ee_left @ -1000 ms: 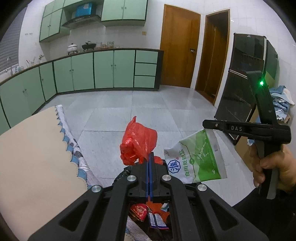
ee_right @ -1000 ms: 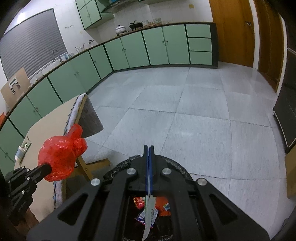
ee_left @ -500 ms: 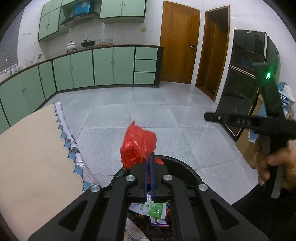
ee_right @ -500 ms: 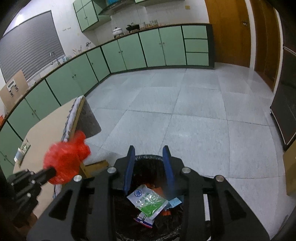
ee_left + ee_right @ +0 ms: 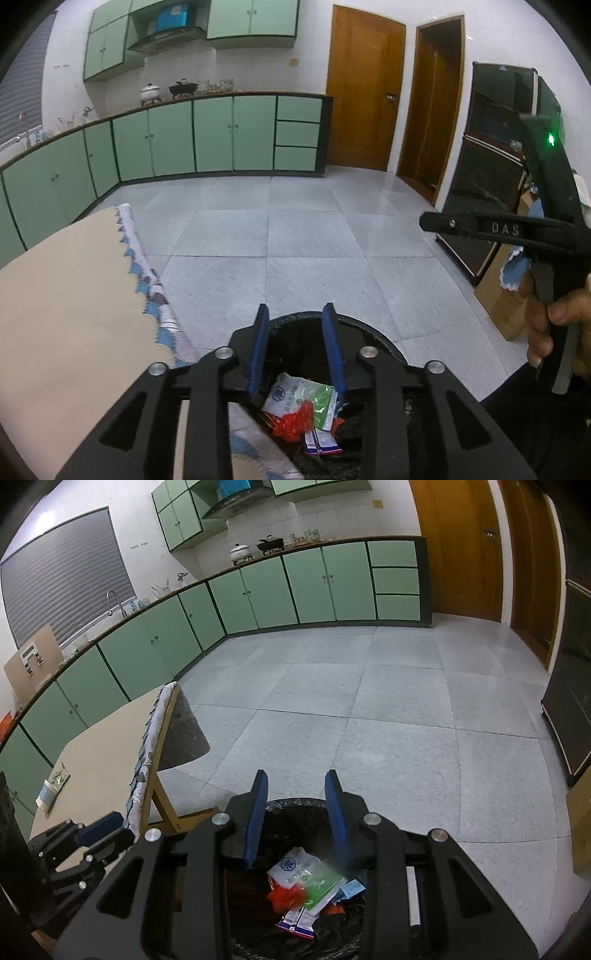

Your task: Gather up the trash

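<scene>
Two black handheld grippers hang over one round bin lined with a black plastic bag (image 5: pixel 295 808). The left gripper (image 5: pixel 297 347) has its two blue-padded fingers (image 5: pixel 258 350) partly apart with nothing between them; its jaws have just been opening. The right gripper (image 5: pixel 295 818) likewise shows two blue fingers (image 5: pixel 255 819) partly spread and bare. From the left wrist view the right gripper (image 5: pixel 443 224) appears side-on at the right edge, gripped by a person's hand (image 5: pixel 561 332).

Inside the bin lie one crumpled red plastic bag (image 5: pixel 286 895) and one white-and-green printed pouch (image 5: pixel 306 873), the red bag resting on the pouch, with several smaller wrappers beneath that are too jumbled to count. One bench with a beige top and a patterned cloth edge (image 5: pixel 107 746) stands just beside the bin.

A second ago the left fingers pinched the red bag above the bin and the right fingers held the pouch; half a second ago the pouch already lay in the bin while the red bag was still held. Both now lie in the bin.
</scene>
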A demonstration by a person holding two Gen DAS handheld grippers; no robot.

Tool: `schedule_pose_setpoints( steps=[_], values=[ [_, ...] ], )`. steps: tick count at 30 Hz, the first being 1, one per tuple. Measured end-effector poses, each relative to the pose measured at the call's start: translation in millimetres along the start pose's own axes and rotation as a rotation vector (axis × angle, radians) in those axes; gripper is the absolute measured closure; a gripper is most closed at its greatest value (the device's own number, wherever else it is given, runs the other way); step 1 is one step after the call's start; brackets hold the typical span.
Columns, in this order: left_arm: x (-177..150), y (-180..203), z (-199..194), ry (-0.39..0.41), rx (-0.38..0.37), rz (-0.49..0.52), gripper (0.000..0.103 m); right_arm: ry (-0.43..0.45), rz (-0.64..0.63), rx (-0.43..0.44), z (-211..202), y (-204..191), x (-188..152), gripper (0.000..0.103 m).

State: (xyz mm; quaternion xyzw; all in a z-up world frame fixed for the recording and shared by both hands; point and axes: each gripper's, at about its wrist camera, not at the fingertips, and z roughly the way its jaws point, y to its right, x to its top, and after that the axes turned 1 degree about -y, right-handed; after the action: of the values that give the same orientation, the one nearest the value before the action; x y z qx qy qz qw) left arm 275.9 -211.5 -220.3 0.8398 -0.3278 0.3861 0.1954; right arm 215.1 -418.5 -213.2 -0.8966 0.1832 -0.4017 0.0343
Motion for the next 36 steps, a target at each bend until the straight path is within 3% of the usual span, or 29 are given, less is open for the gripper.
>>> schedule_pose_setpoints(
  steps=[6, 15, 19, 28, 32, 36],
  values=[
    [-8.2, -35.0, -44.7, 0.059, 0.106, -0.074, 0.059, 0.017, -0.054, 0.043, -10.6, -33.3, 1.0, 0.066],
    [-36.2, -120.2, -130.1, 0.129, 0.353, -0.199, 0.037, 0.007, -0.208, 0.175, -11.0, -147.7, -16.8, 0.046],
    [-51.8, -148.9, -163.0, 0.148, 0.444, -0.222, 0.029, -0.01, -0.269, 0.236, -9.6, -196.3, -27.6, 0.043],
    [-88.7, -197.2, -220.8, 0.188, 0.563, -0.315, 0.015, -0.004, -0.383, 0.309, -14.2, -286.1, -37.4, 0.035],
    [-101.7, -210.4, -238.8, 0.199, 0.604, -0.358, 0.006, 0.021, -0.423, 0.319, -17.5, -318.2, -39.0, 0.024],
    [-116.3, -227.5, -251.4, 0.195, 0.628, -0.401, 0.006, 0.04, -0.439, 0.326, -14.2, -343.3, -41.1, 0.017]
  ],
)
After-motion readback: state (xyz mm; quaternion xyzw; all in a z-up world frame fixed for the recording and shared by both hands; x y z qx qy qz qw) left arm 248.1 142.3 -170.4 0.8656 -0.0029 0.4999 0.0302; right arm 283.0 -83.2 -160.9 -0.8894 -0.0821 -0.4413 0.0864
